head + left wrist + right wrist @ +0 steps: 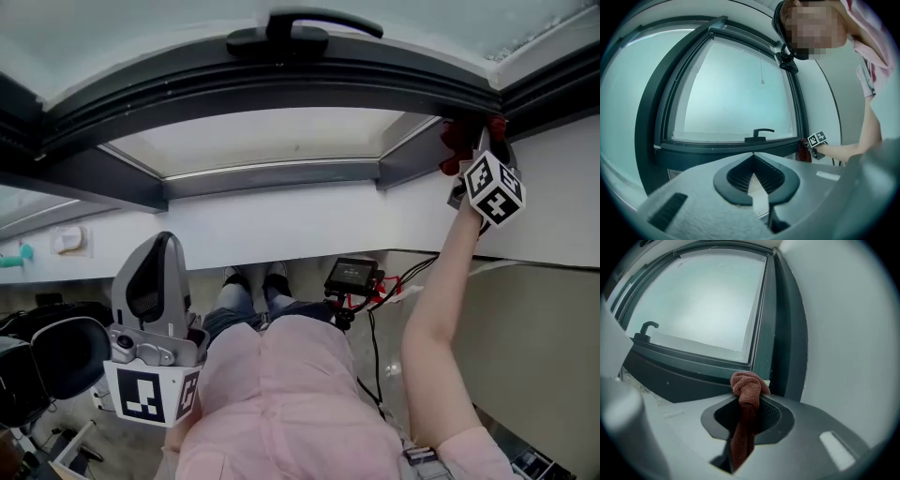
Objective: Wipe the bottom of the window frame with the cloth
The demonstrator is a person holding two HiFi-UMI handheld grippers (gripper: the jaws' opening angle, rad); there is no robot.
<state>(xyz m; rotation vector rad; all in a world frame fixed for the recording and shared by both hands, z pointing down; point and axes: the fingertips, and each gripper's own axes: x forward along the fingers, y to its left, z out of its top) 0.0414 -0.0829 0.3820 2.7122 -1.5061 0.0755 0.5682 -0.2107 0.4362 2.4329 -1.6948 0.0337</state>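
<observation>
The right gripper [750, 399] clamps the single red cloth [745, 420] at the far right corner of the window frame [684, 366] bottom; the left gripper [753, 156], jaws together and empty, hangs near.

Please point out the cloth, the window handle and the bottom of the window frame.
cloth [749, 385]: right gripper view, bunched top.
window handle [309, 19]: head view, lever.
window frame [684, 371]: right gripper view, bottom rail.

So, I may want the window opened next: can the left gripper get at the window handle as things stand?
Probably yes: the left gripper hangs empty, jaws together, and nothing stands between it and the handle; it must open first.
</observation>
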